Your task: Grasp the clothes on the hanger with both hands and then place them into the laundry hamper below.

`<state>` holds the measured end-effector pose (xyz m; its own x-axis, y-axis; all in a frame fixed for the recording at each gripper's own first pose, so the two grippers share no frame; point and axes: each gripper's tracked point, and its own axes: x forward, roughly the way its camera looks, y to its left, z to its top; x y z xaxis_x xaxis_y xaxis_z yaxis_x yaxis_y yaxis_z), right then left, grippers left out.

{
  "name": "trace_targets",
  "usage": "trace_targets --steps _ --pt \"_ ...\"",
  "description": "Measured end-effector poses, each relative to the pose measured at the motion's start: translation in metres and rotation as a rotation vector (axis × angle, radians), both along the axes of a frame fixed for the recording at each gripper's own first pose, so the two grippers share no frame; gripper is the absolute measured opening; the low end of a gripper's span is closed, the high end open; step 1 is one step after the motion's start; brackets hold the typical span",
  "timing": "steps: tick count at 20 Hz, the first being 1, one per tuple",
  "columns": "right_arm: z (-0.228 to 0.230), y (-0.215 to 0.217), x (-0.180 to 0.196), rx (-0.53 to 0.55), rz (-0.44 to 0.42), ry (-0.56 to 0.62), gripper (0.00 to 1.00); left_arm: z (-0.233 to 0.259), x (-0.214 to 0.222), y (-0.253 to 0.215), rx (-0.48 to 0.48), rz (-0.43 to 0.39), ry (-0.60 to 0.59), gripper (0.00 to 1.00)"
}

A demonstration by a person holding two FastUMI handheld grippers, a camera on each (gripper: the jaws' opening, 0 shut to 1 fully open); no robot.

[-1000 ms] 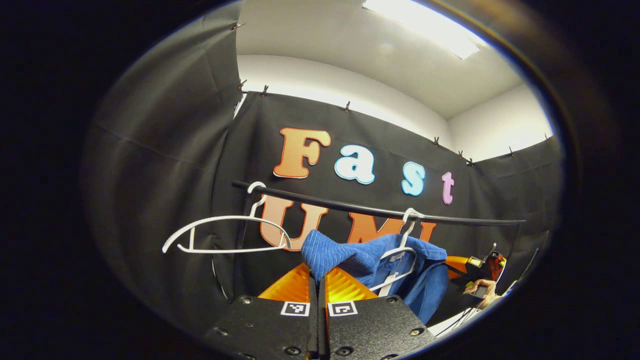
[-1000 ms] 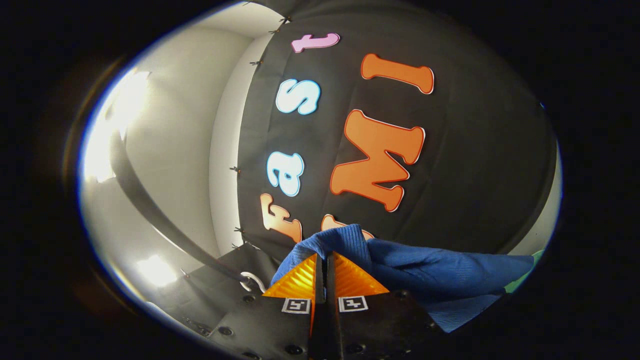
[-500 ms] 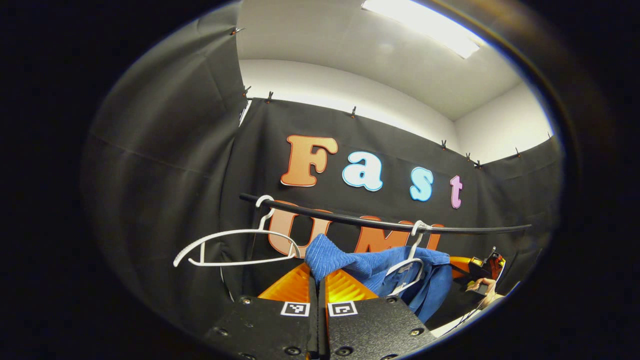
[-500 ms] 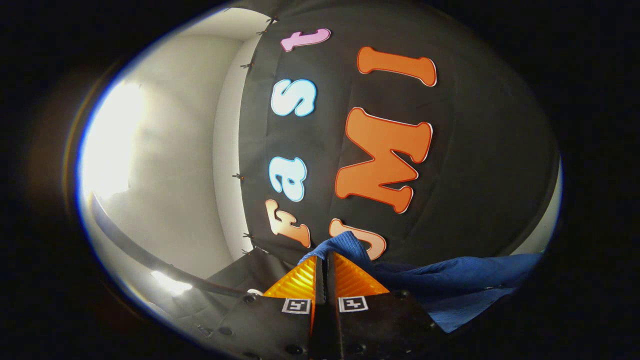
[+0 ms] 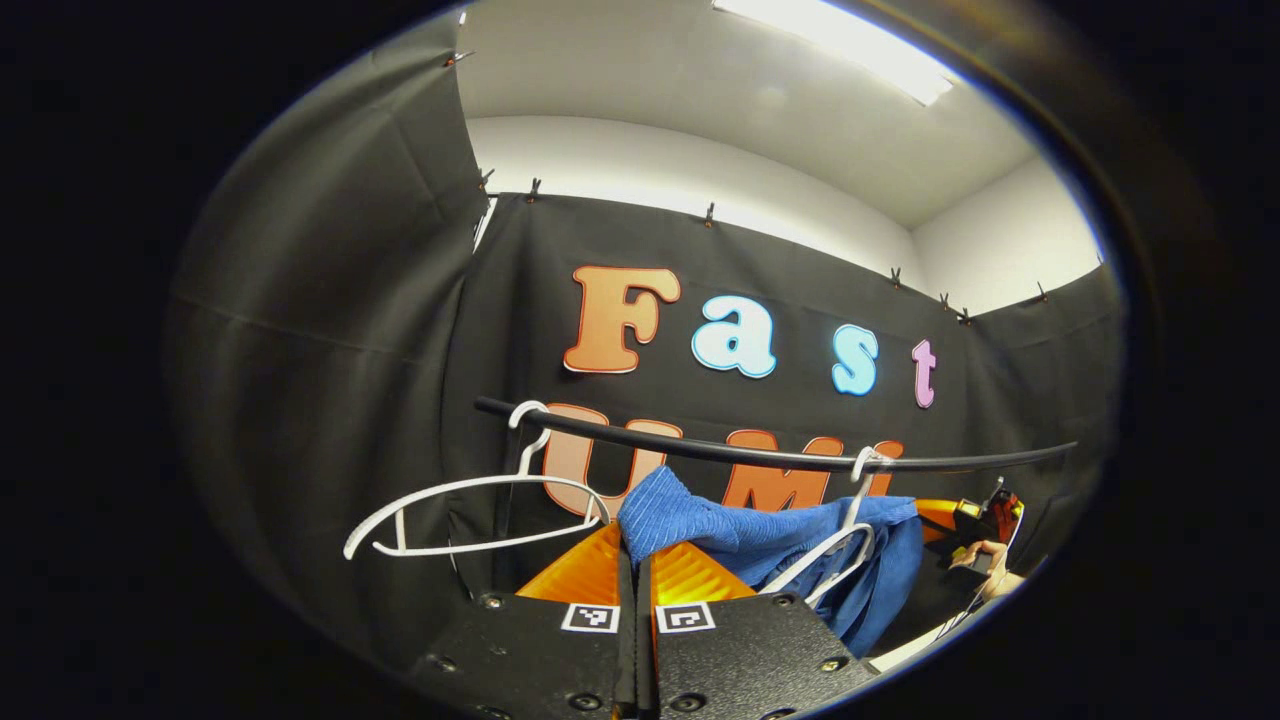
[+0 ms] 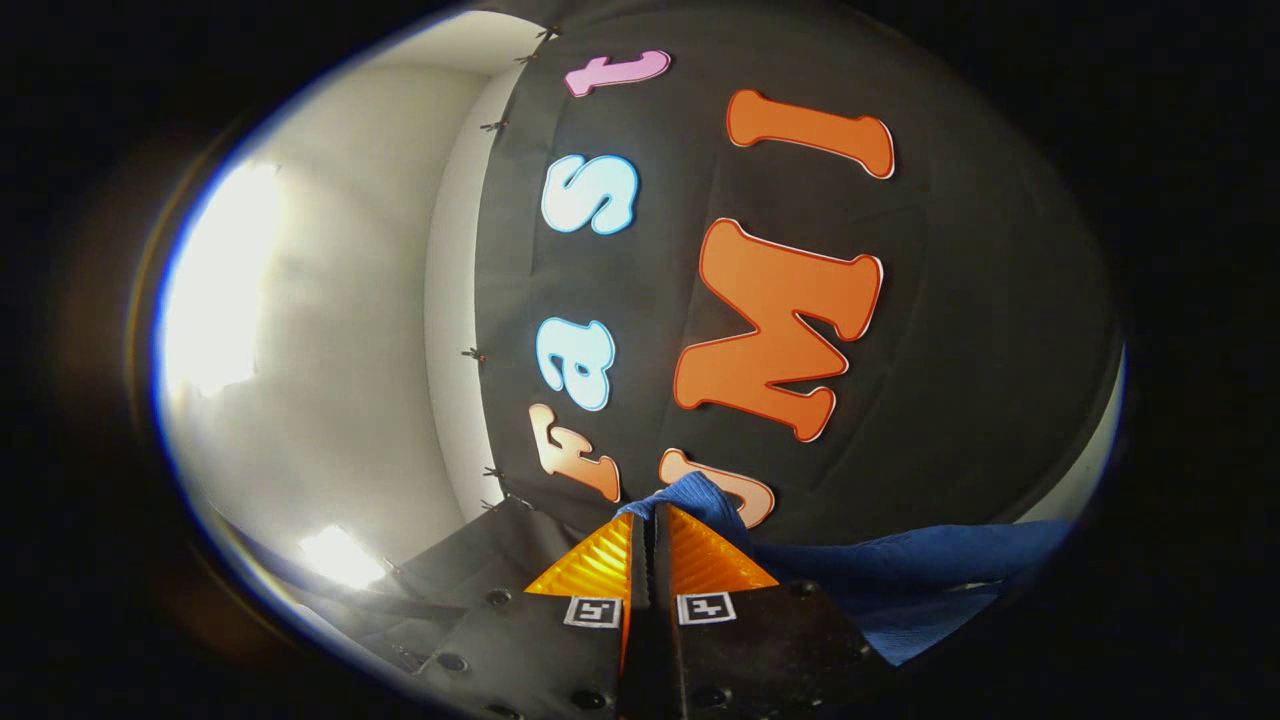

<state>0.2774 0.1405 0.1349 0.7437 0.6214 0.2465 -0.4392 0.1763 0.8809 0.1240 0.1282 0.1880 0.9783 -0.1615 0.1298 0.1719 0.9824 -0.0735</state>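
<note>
1. A blue ribbed garment (image 5: 790, 545) stretches between two grippers below the black clothes rail (image 5: 780, 455). A bunched corner of it rises from the tips of the left gripper (image 5: 632, 545), whose fingers are pressed together on the cloth. The rest sags to the right and drapes partly over a white hanger (image 5: 835, 540) hooked on the rail.

2. In the right gripper view, the right gripper (image 6: 650, 520) likewise has its fingers closed tight on a fold of the same garment (image 6: 900, 580), which trails off to the right.

3. Black cloth walls enclose the booth under a white ceiling with a strip light (image 5: 840, 40). A second, bare white hanger (image 5: 470, 505) hangs at the rail's left end.

4. At the far right of the left gripper view, a hand (image 5: 985, 565) holds the other gripper.

5. Compared with a second ago, the rail has slipped to the edge of the right gripper view, and the draped hanger sits farther right along the rail in the left gripper view.
</note>
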Motion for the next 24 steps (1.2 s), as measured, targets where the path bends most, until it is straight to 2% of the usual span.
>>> trace_targets --steps 7,11,19,24 --pt "-0.017 -0.009 0.020 -0.025 -0.006 0.035 0.07 -0.021 0.018 -0.004 -0.028 -0.019 0.036 0.00" --pt "-0.038 -0.005 0.027 -0.096 -0.012 0.047 0.07 -0.035 0.022 0.003 -0.024 -0.009 0.057 0.00" --pt "-0.086 0.008 0.030 -0.207 0.008 0.104 0.07 -0.064 0.019 0.019 -0.036 0.001 0.106 0.00" --pt "-0.117 0.007 0.022 -0.241 0.018 0.141 0.07 -0.085 0.007 0.021 -0.031 0.011 0.141 0.00"
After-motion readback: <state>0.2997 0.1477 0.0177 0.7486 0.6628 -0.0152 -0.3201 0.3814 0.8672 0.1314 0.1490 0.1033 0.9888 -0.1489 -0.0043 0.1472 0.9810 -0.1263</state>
